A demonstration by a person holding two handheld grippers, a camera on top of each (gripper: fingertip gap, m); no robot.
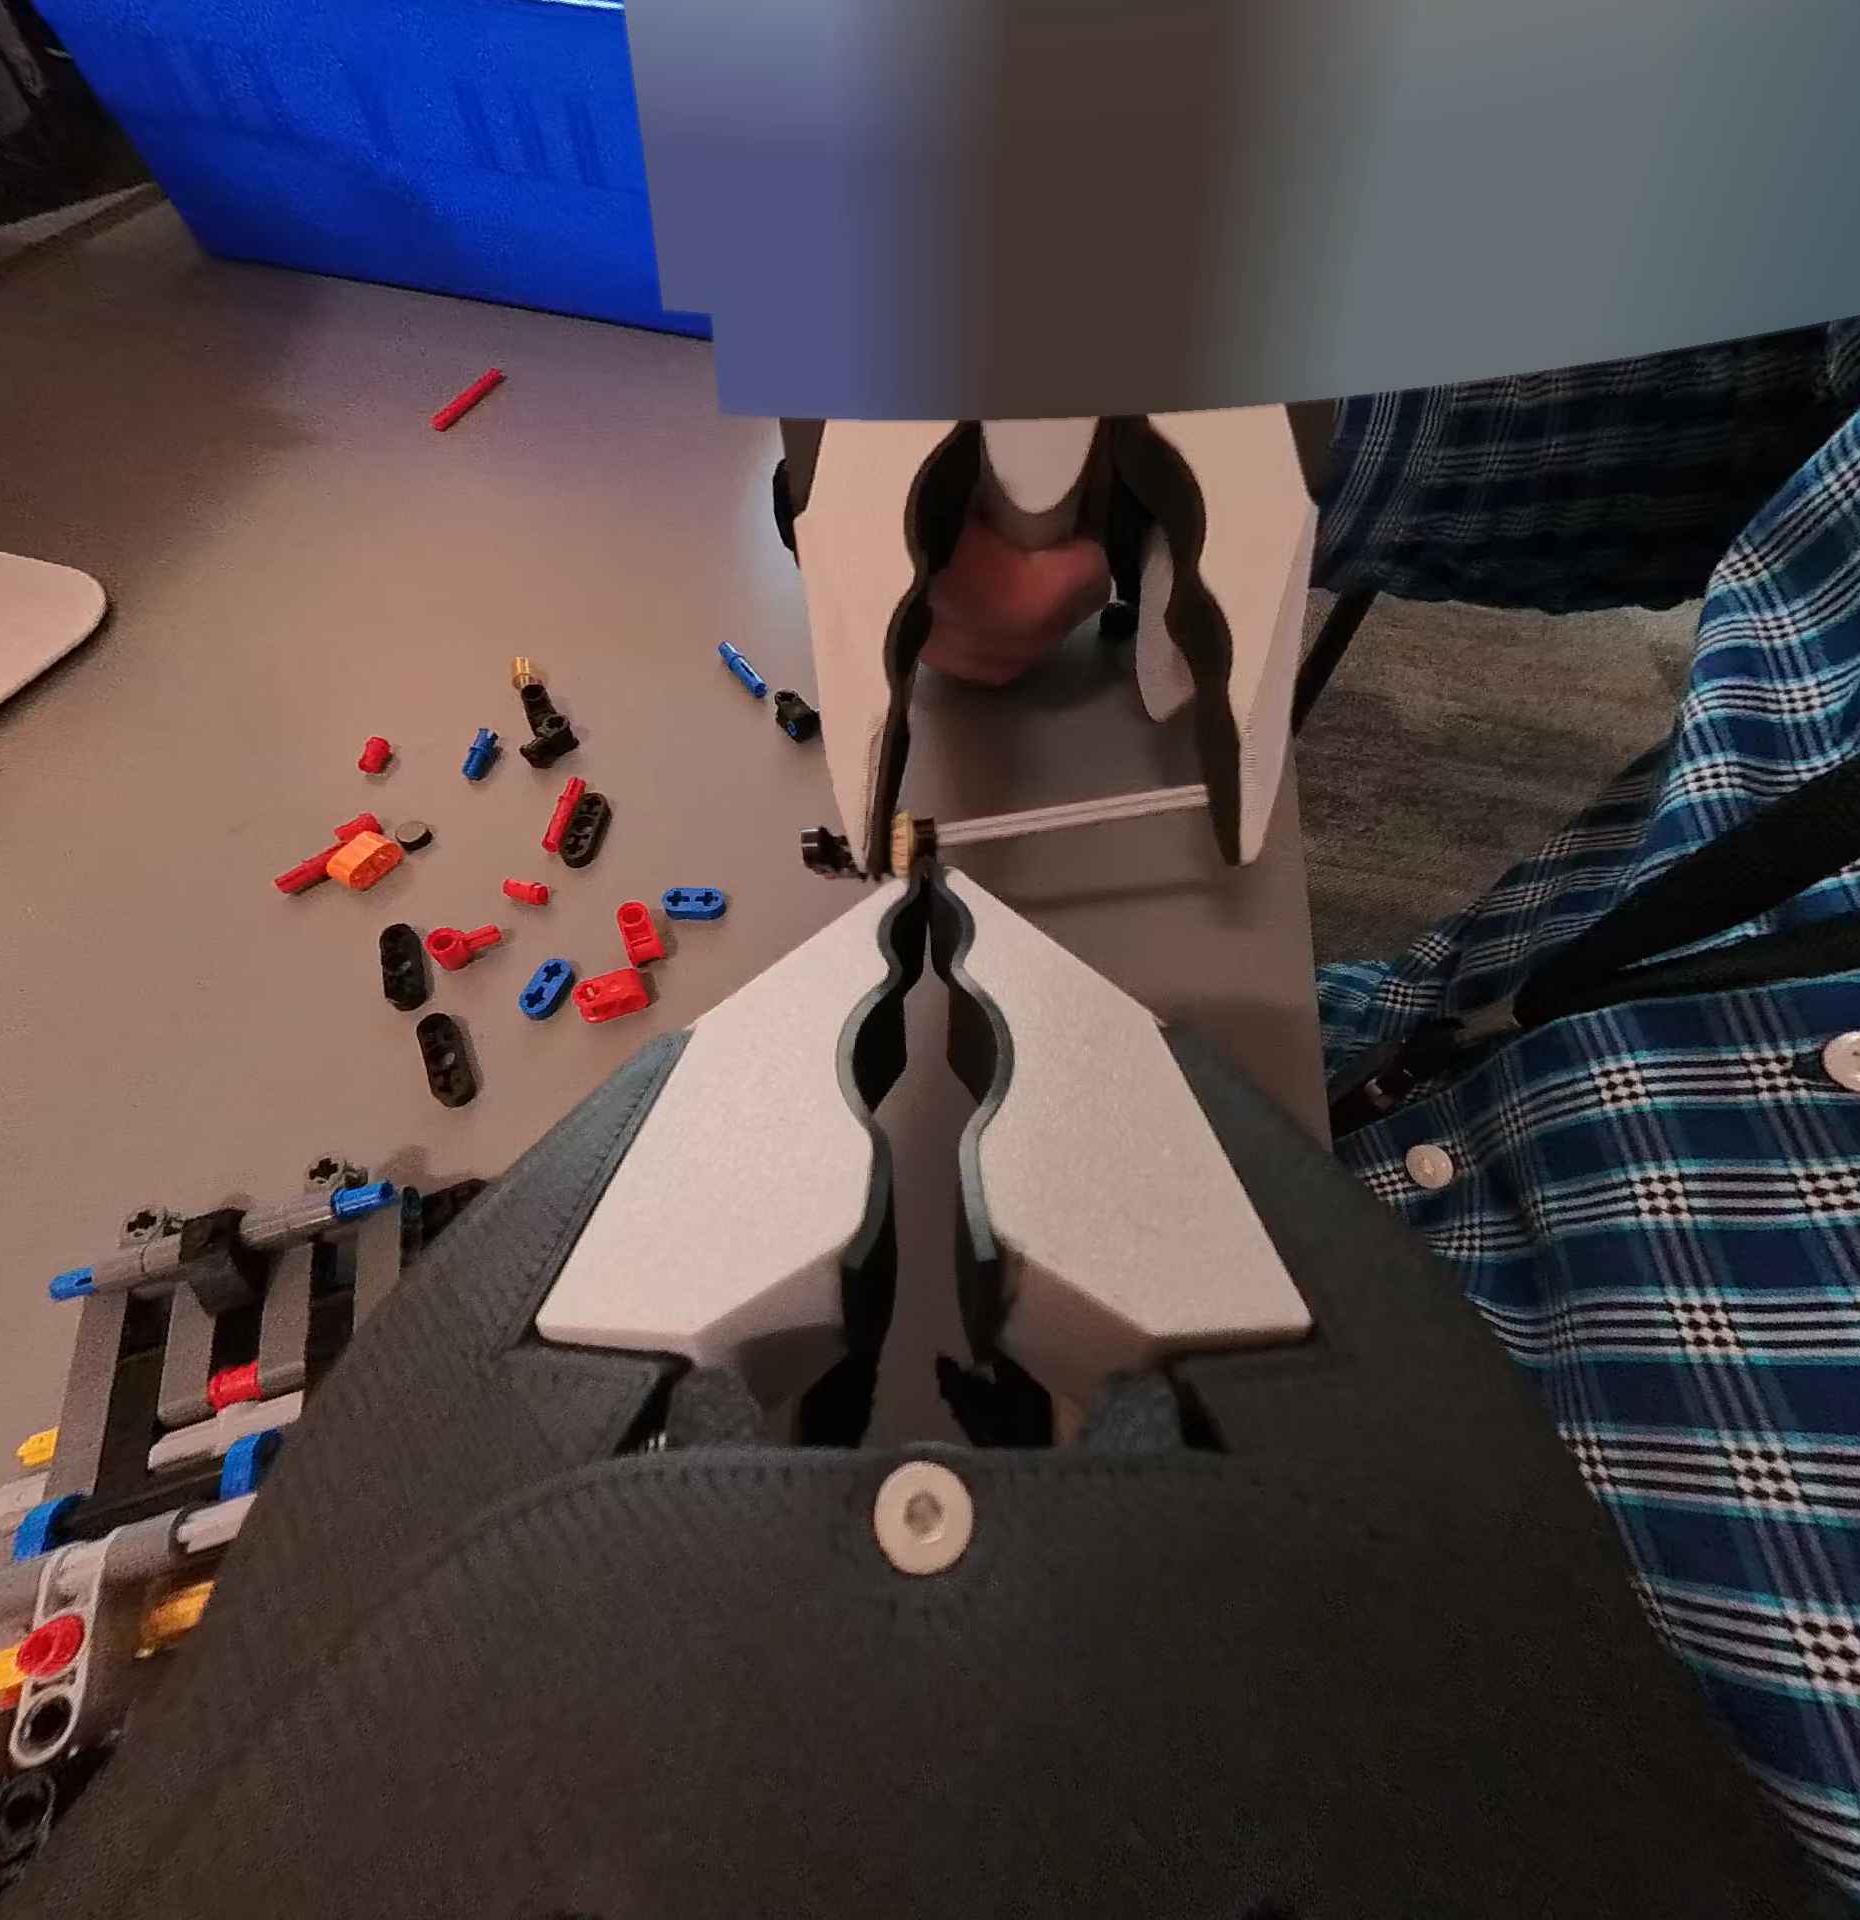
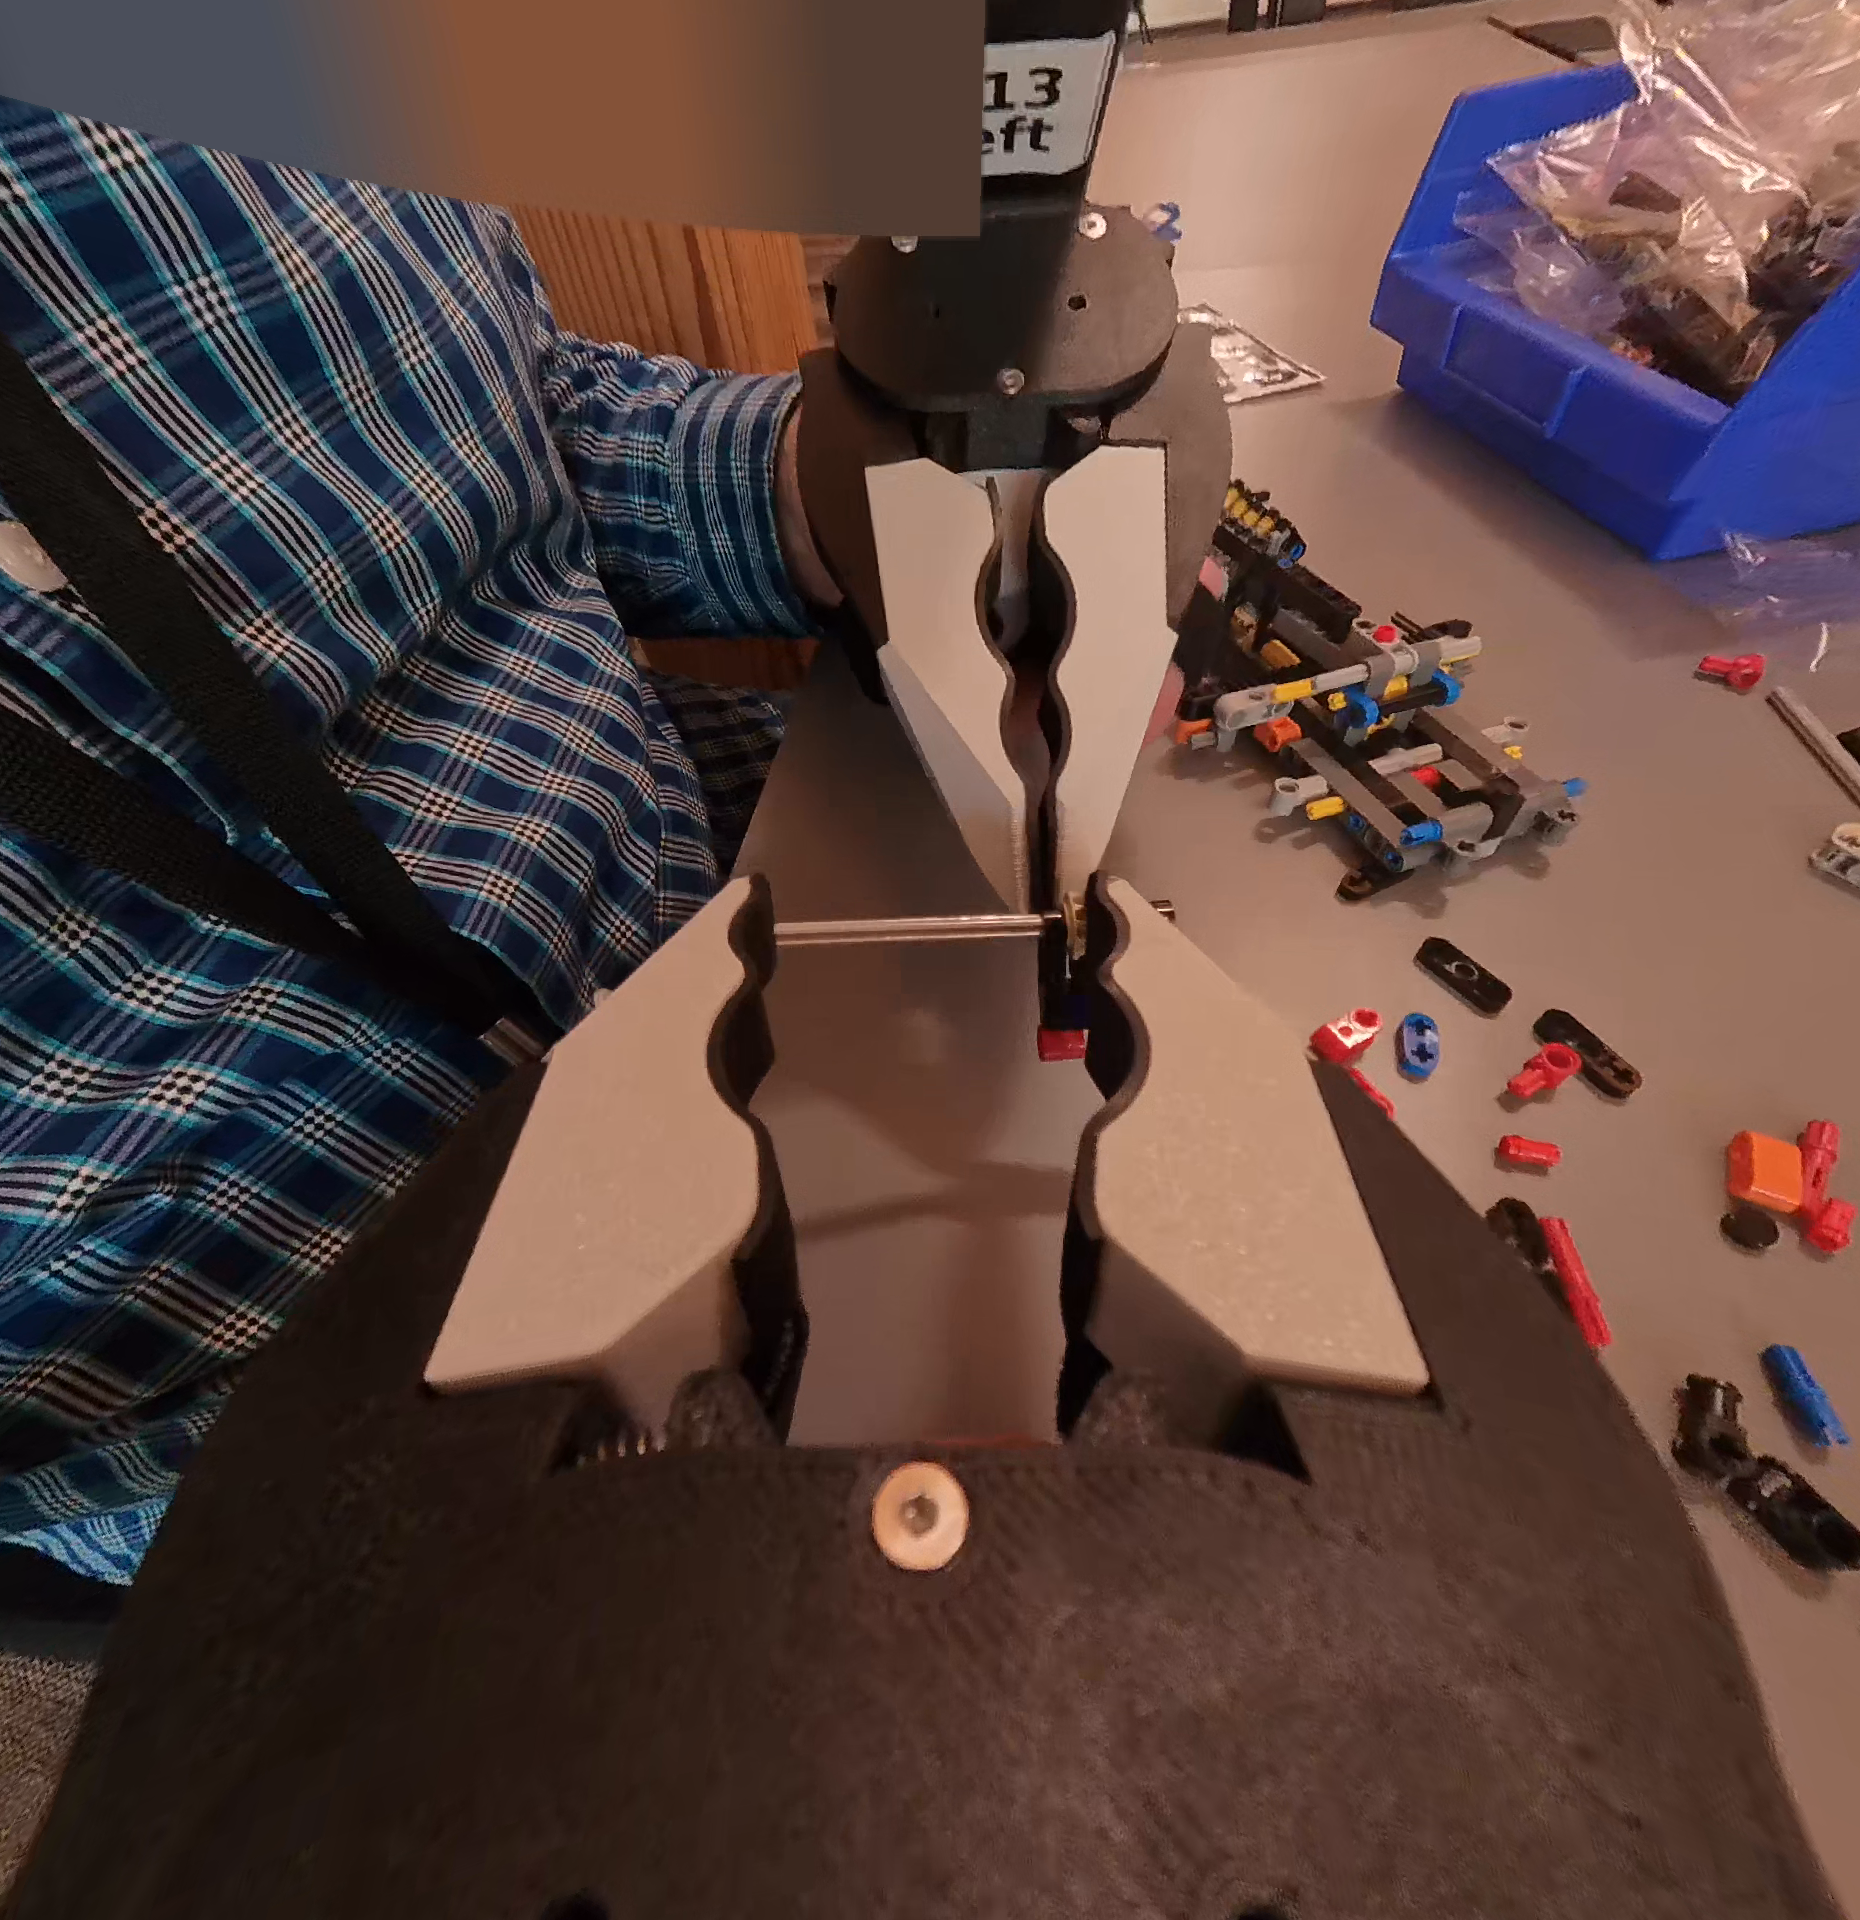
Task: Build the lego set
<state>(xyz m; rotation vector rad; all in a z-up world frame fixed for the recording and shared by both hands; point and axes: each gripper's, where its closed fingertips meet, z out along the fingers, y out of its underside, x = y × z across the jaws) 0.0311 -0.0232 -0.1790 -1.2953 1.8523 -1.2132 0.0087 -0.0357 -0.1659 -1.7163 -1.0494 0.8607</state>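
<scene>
A thin grey axle (image 2: 905, 928) carries a small tan gear (image 2: 1073, 920) and a black connector (image 2: 1058, 987) with a red pin (image 2: 1059, 1042) near one end. My right gripper (image 2: 931, 914) has its jaws wide apart and clamps the axle lengthwise, one end against each finger. My left gripper (image 1: 918, 883) is shut and comes from the opposite side, pinching the black connector at the tan gear (image 1: 911, 834). In the left wrist view the right gripper (image 1: 1056, 852) faces me with the axle (image 1: 1071, 816) across its jaws. In the right wrist view the left gripper (image 2: 1043, 894) points down at the axle.
The part-built grey and black chassis (image 2: 1393, 738) lies on the grey table (image 1: 230, 520), also at lower left (image 1: 157, 1403). Several loose red, blue, black and orange pieces (image 1: 490, 894) are scattered beside it. A blue bin (image 2: 1632, 416) holds plastic bags. A person's plaid shirt (image 2: 282, 623) is close. Less than 4 cm separates the two grippers' tips.
</scene>
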